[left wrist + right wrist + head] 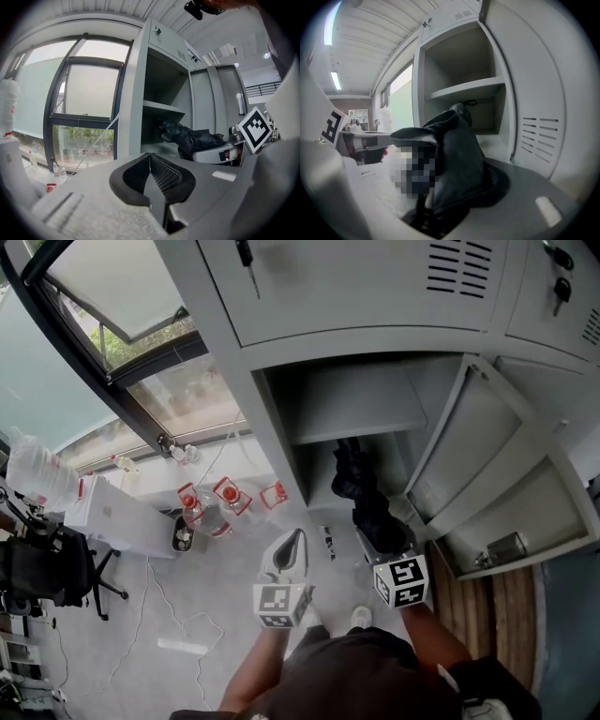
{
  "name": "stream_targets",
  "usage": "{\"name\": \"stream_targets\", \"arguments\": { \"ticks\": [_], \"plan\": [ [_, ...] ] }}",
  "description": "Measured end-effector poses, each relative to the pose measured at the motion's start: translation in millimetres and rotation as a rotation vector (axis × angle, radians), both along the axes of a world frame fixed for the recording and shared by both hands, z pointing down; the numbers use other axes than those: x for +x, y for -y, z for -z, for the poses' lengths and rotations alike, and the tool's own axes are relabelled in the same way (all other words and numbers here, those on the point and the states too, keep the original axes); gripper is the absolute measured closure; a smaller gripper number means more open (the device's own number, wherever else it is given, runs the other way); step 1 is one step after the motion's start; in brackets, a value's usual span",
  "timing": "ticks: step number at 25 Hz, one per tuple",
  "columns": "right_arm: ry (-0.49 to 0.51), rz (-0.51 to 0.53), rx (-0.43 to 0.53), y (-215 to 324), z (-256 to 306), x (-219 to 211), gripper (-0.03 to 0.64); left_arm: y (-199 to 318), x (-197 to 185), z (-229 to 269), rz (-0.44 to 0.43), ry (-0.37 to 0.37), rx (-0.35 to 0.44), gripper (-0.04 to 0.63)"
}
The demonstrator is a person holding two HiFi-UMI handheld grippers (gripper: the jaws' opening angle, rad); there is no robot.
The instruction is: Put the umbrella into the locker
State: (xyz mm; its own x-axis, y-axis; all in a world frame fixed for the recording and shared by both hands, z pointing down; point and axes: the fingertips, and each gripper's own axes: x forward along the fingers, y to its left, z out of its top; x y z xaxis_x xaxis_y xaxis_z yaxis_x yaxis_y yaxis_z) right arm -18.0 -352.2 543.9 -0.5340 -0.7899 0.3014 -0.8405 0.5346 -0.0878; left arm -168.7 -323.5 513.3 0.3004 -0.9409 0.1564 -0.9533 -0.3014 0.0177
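Right tongs (452, 199) on umbrella (457, 145), crumpled black fabric

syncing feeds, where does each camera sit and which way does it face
head view: person's head, steeply down at open grey metal locker; forearms, left gripper, right gripper show.
left gripper view: on left gripper, along its shut jaws towards locker; right gripper at right.
right gripper view: on right gripper, along jaws clamping folded black fabric umbrella, into locker; left gripper at left.
shared: all show umbrella and locker.
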Motion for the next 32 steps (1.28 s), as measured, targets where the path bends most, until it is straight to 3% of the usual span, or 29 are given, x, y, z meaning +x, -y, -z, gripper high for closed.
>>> {"name": "stream_targets", "arguments": {
  "ticks": [16, 32],
  "plan": [
    [-0.085, -0.14, -0.007, 72.9, 8.2, -5.7, 0.379, 34.6, -27.4, 0.2, -0.078, -0.023, 0.0, 0.592],
    [-0.198, -0.17, -0.075, 140.7, 5.2, -22.2, 0.379, 41.4, -46.3, 4.7, -0.072, -0.041, 0.007, 0.592]
  ]
}}
